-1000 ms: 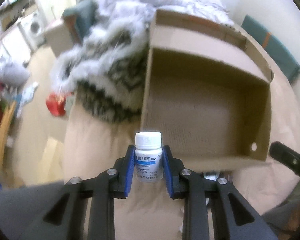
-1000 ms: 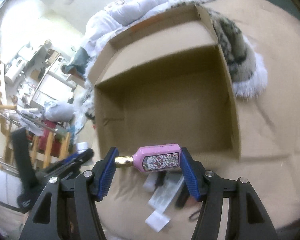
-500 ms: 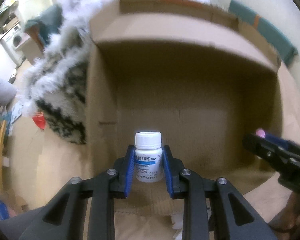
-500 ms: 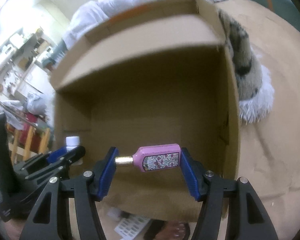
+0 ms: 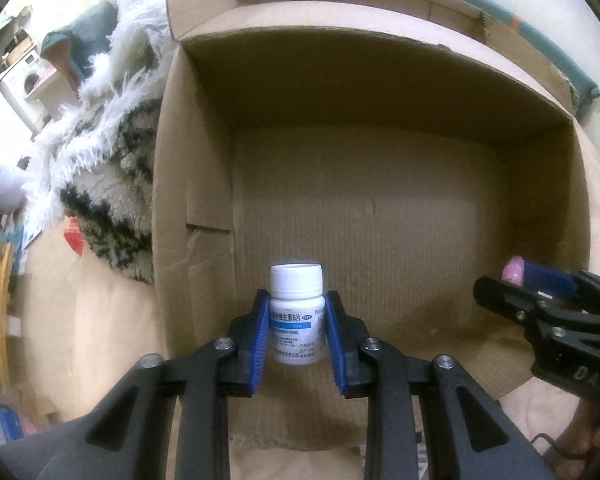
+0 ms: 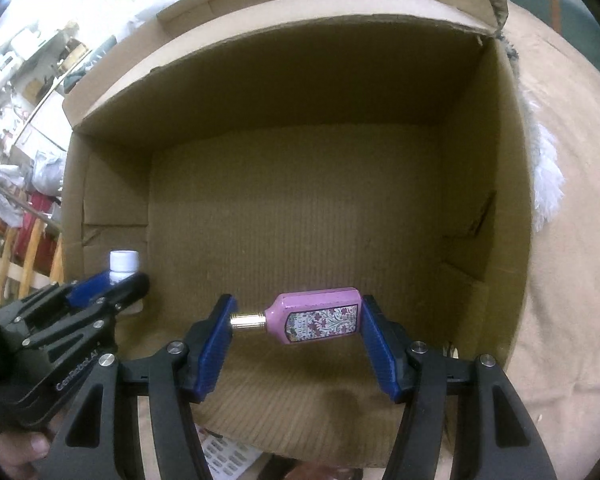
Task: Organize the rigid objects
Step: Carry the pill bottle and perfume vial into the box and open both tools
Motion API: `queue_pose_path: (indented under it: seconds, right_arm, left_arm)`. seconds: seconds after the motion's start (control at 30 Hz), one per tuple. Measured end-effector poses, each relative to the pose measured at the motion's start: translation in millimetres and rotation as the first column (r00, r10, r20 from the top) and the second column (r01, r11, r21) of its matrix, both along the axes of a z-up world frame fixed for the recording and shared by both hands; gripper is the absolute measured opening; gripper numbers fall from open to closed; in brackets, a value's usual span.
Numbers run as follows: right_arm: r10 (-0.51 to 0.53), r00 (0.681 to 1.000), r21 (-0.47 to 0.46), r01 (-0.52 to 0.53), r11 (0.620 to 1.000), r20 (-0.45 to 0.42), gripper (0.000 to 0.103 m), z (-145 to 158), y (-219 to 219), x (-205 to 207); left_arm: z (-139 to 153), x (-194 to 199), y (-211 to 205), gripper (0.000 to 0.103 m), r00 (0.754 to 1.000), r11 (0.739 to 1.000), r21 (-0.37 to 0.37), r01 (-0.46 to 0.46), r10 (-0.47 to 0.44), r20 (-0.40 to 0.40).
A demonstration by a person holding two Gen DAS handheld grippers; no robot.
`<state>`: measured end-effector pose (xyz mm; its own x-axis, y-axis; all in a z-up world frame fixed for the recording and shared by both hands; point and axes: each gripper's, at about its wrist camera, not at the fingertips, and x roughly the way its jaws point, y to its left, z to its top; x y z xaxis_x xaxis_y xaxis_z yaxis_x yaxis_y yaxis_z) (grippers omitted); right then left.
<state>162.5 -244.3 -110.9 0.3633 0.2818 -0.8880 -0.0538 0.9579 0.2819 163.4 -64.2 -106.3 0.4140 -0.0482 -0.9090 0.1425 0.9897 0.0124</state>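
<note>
My left gripper [image 5: 296, 320] is shut on a white pill bottle [image 5: 297, 312] with a blue label, held upright inside the open cardboard box [image 5: 380, 92], near its left wall. My right gripper [image 6: 296, 320] is shut on a pink perfume bottle [image 6: 318, 316] with a gold neck, held sideways over the box floor [image 6: 300, 220]. The right gripper shows at the right edge of the left wrist view [image 5: 548, 312]. The left gripper and pill bottle show at the left of the right wrist view [image 6: 80, 304].
A fluffy black-and-white throw [image 5: 108, 152] lies against the box's left side on the beige bed cover [image 5: 92, 320]. A printed sheet [image 6: 228, 452] lies under the box's near edge. Room clutter and a washing machine [image 5: 28, 80] are far left.
Both grippers have moved forward from outside the box's near edge to inside it, each still holding its bottle. The box now fills both views.
</note>
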Motion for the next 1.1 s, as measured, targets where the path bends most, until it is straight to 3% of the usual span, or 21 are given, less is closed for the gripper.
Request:
queue_pose_path:
  seconds: [0.5, 0.77, 0.83, 0.97, 1.1]
  right_arm:
    - [0.001, 0.998, 0.026, 0.001, 1.0, -0.068, 0.066, -10.1, 4.7, 6.5]
    - [-0.027, 0.997, 0.108, 0.035, 0.994, -0.078, 0.067, -6.5, -0.6, 7.2]
    - [-0.035, 0.997, 0.144, 0.046, 0.989, -0.072, 0.074, -3.4, -1.8, 7.1]
    - [-0.031, 0.999, 0.173, 0.036, 0.984, -0.03, 0.079, 6.5, -1.1, 5.9]
    - [-0.027, 1.0, 0.18, 0.029, 0.983, -0.014, 0.08, 10.8, -0.5, 4.6]
  left_arm:
    - [3.1, -3.5, -8.3, 0.024, 1.0, 1.0, 0.021, 0.002, -0.002, 0.002]
    - [5.4, -5.3, -8.8, 0.025, 1.0, 1.0, 0.014, -0.004, 0.004, -0.007]
    - [5.8, -5.2, -7.1, 0.028, 1.0, 1.0, 0.008, -0.004, 0.004, -0.014]
    - [11.2, -7.0, -5.6, 0.06, 1.0, 1.0, -0.004, -0.007, 0.007, 0.001]
    - [17.2, -9.0, -6.5, 0.065, 1.0, 1.0, 0.001, -0.012, 0.012, 0.019]
